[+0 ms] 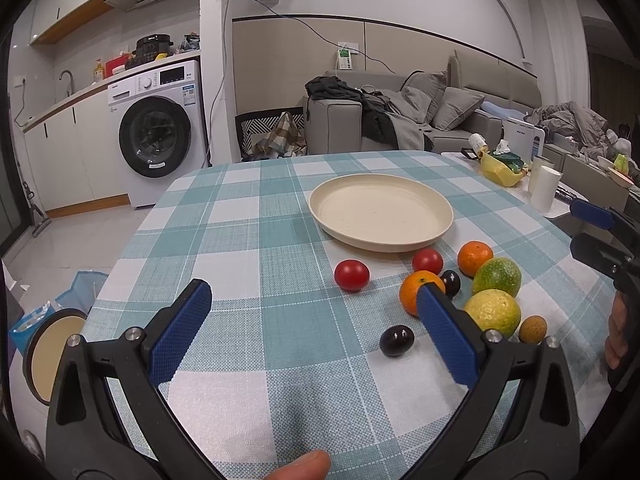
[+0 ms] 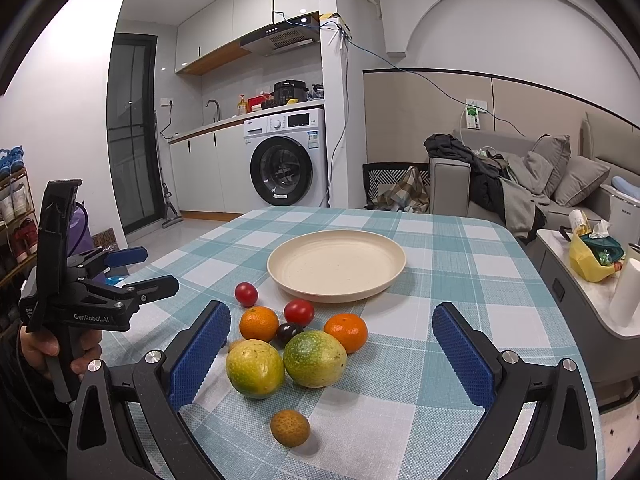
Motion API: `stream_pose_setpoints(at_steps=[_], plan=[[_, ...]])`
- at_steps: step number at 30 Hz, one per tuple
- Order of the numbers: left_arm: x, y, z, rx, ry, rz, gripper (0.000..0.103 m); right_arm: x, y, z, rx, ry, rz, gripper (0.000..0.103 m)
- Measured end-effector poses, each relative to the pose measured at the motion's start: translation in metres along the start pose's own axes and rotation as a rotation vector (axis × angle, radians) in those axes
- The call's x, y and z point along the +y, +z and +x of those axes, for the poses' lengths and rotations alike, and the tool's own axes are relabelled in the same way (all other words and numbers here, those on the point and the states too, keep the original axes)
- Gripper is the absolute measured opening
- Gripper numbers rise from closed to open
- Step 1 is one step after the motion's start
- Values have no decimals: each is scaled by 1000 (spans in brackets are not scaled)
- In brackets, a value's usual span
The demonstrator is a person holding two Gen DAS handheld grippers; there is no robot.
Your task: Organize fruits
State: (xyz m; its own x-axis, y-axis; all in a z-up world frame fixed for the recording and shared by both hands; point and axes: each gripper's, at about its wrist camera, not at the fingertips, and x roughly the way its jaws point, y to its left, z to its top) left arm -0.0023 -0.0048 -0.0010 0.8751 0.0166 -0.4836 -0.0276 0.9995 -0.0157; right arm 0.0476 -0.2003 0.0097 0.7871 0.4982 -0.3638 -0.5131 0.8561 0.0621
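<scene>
An empty cream plate (image 1: 380,210) (image 2: 336,264) sits mid-table. In front of it lie two red tomatoes (image 1: 351,275) (image 2: 299,311), two oranges (image 1: 474,257) (image 2: 346,332), two yellow-green round fruits (image 1: 493,312) (image 2: 255,367), two dark grapes (image 1: 396,341) (image 2: 289,332) and a small brown fruit (image 1: 533,329) (image 2: 290,427). My left gripper (image 1: 312,312) is open and empty above the cloth, left of the fruits. My right gripper (image 2: 332,340) is open and empty, its fingers either side of the cluster.
The table has a teal checked cloth (image 1: 248,240). A side table to the right holds a yellow bag (image 2: 592,258) and a white roll (image 2: 626,294). A sofa (image 2: 520,184) and washing machine (image 2: 286,160) stand behind.
</scene>
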Motion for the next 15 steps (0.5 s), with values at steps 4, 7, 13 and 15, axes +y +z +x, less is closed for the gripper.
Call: stream_pose_setpoints(at_steps=[4,7,13,15], plan=[[-1,0,0,-1,2,2,102,-2,0,-1,6,-1,3,103],[2,0,3,1,7,9,102,-6,-1,-1,10,-3,13,103],[5,-1,7,7,6,17,102,-9,-2,2,22,-13,22,103],[9,-1,9,9,-1,21,102,-9,-2,3,31,-15,26,103]])
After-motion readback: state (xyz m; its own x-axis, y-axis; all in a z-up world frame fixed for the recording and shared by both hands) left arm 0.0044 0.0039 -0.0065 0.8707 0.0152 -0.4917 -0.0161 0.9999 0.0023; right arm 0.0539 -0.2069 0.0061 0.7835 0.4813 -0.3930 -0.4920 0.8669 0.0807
